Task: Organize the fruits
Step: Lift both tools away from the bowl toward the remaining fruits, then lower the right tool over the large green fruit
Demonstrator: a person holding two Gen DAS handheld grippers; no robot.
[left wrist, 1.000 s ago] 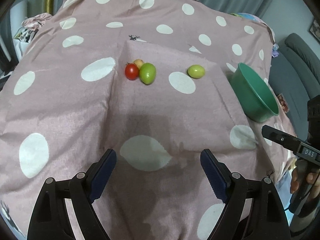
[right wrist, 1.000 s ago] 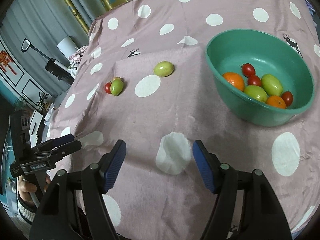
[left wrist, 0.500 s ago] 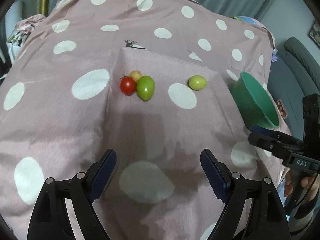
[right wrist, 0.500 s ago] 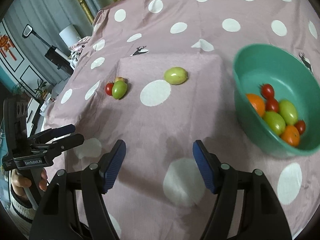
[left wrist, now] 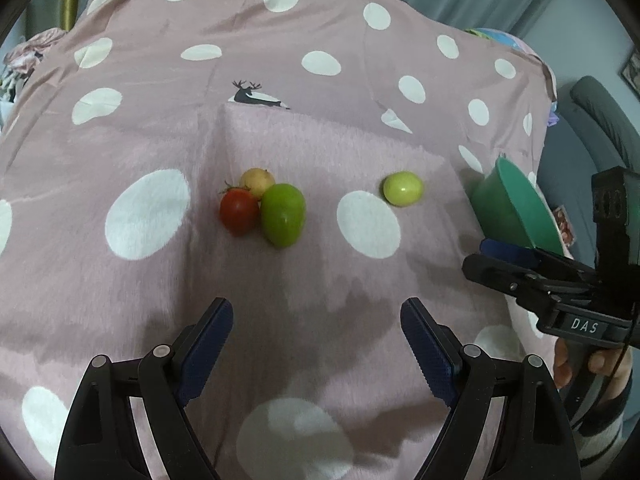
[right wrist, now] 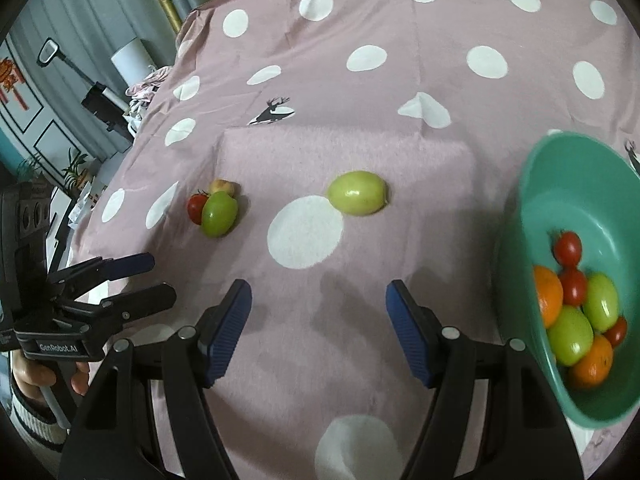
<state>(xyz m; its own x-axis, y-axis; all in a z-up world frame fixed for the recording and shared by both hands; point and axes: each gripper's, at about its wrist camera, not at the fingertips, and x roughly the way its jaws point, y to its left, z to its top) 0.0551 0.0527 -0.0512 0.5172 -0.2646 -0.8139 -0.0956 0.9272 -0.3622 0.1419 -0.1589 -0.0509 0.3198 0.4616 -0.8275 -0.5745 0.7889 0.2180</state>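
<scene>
1. A pink cloth (left wrist: 320, 264) with white dots covers the surface and fills most of both views.
2. The left gripper (left wrist: 316, 344) sits at the bottom centre of the left wrist view, its blue pads apart with only cloth between them.
3. The right gripper (right wrist: 318, 330) sits at the bottom centre of the right wrist view, pads likewise apart and holding nothing.
4. In the left wrist view three fruits cluster at centre, touching: a red tomato (left wrist: 239, 211), a green fruit (left wrist: 283, 220) to its right, and a small yellowish fruit (left wrist: 257, 181) behind them.
5. A pale green fruit (left wrist: 403, 188) lies alone, right of centre and well apart from the cluster, just above a large white dot.
6. A green bowl (right wrist: 572, 184) stands at the right edge of the right wrist view; in the left wrist view its rim shows at the right, partly behind the right gripper.
7. The bowl holds oranges (right wrist: 547, 295), red tomatoes (right wrist: 567, 248) and green fruits (right wrist: 570, 335), piled together.
8. A hand (left wrist: 600, 364) grips the handle of the right gripper at the lower right of the left wrist view.
</scene>
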